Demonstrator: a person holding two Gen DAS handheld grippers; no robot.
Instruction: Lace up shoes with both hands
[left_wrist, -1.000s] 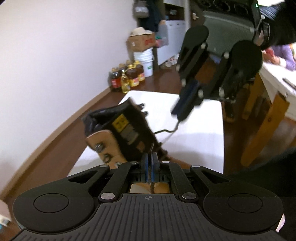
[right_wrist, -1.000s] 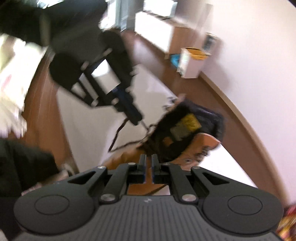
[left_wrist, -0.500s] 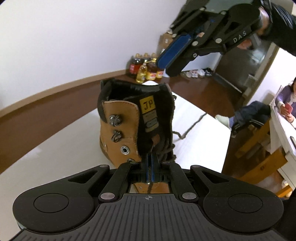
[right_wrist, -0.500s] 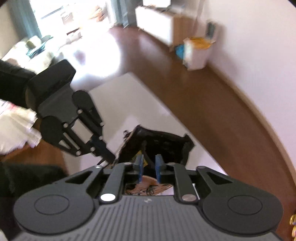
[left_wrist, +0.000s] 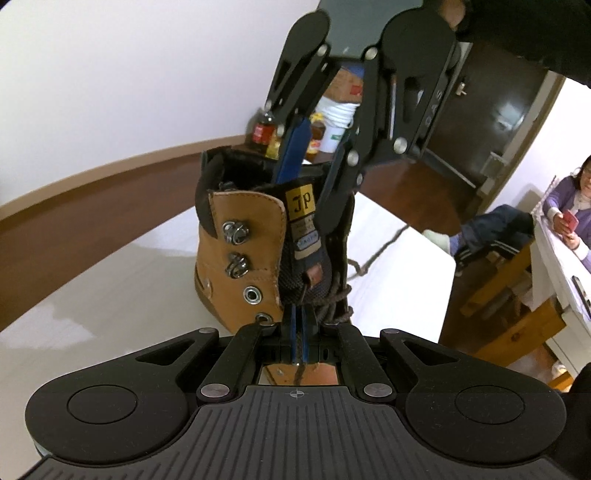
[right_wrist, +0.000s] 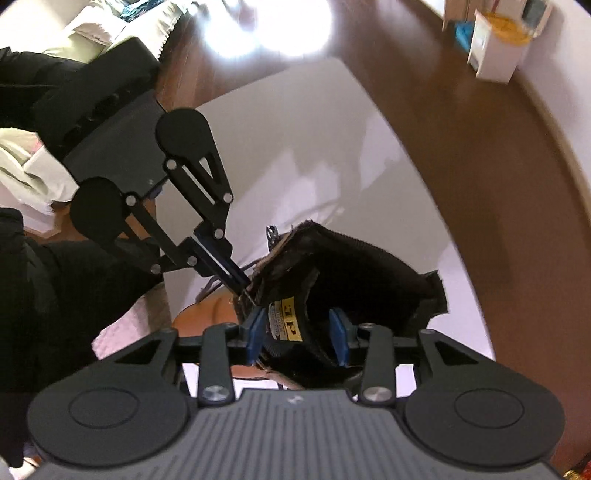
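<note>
Tan leather boot stands upright on the white surface, its black padded collar open at the top and its dark tongue, with a yellow label, rising in front. Metal hooks and eyelets run down the boot's flap. A dark brown lace crosses low on the boot's front, and one loose end trails away from the boot across the surface toward its far edge.

At the foot of the tongue, the left gripper has its jaws pressed together on a strand of the lace, which runs between the blue pads. Above the boot, the right gripper points steeply down into the collar; its jaws are opening, one blue pad in front of the tongue and the other inside the boot's opening, so the tongue's top stands between them, with no pad clearly pressing on it.

Beyond the boot, against the wall, bottles and a white bucket stand on the brown floor. Well off from the boot, a person in a purple top sits at a wooden table holding a phone.
</note>
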